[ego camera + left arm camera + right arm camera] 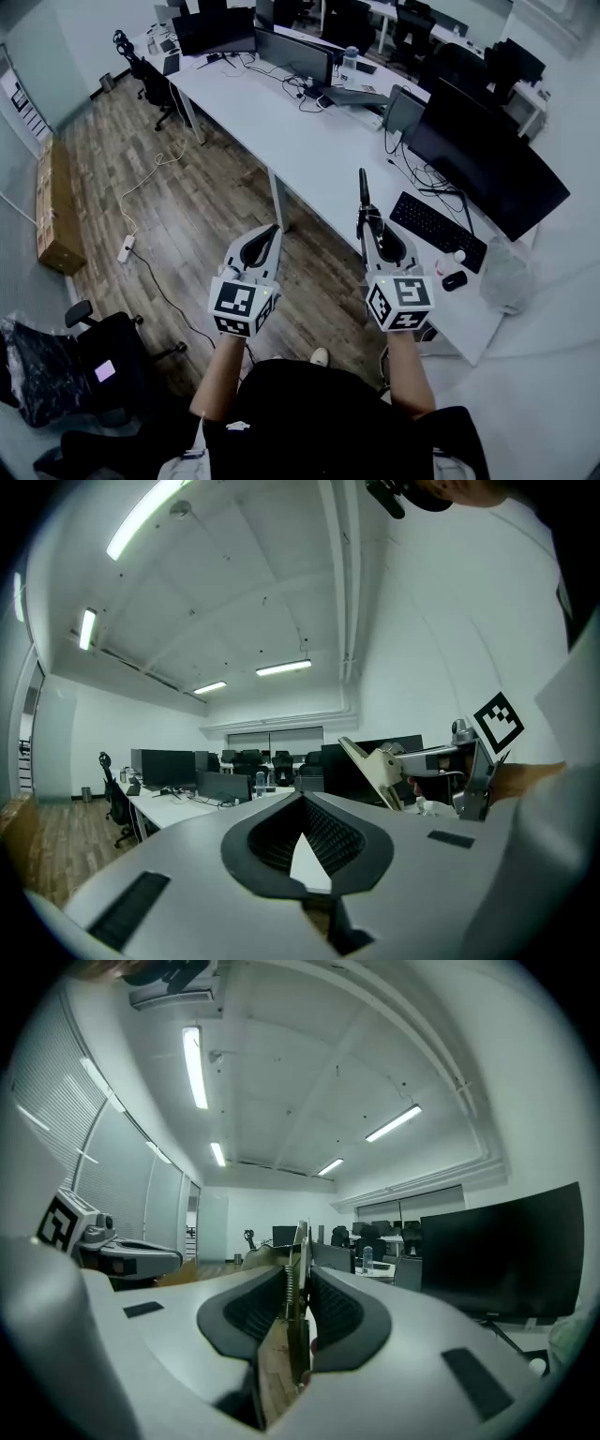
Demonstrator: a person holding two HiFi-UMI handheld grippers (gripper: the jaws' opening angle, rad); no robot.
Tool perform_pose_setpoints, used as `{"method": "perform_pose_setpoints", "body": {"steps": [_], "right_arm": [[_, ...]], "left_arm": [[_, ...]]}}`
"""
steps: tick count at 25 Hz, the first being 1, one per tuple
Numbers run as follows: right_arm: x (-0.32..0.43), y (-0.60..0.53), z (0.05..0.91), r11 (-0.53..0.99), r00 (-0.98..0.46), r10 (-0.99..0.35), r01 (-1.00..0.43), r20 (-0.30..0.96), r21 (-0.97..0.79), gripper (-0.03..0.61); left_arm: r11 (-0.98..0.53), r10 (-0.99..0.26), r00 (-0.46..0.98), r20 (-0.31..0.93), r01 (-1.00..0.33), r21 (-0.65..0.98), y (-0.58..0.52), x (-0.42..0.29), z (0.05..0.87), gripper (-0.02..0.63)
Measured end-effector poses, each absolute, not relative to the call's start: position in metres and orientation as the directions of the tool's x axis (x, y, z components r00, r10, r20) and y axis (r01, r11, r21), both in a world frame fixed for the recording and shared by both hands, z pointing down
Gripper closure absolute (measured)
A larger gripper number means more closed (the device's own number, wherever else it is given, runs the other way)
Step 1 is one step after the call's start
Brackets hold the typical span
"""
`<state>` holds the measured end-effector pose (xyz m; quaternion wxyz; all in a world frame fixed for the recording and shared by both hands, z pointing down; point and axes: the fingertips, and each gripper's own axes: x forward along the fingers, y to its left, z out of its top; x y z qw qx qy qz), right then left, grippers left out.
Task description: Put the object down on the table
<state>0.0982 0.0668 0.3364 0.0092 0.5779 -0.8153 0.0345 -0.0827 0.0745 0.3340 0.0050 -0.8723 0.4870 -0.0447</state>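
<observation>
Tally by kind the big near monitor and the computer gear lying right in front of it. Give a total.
Monitor: 1
Keyboard: 1
Mouse: 1
Total: 3

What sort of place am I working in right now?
Most likely an open-plan office: long white desks, several monitors, a keyboard and a swivel chair.
</observation>
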Motion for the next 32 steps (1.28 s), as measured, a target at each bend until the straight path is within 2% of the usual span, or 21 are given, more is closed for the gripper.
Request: {"method": "perform_pose_setpoints", "body": {"steps": [14, 32], "right_arm": [[0.148, 0.069, 0.347, 0.361, -0.363, -0.930, -0.931, 0.052, -0.048, 0.482], [0.130, -0.014, 0.357, 0.388, -0.390, -0.919, -0.921, 0.055, -0.035, 0.482]], "left_arm": [[-0.532, -0.846, 0.527, 0.082, -0.845, -0.059, 0.082, -0.022, 0.348, 0.600], [-0.524, -0.849, 0.518, 0.103, -0.850, -0.054, 0.000, -0.032, 0.362, 0.600]]}}
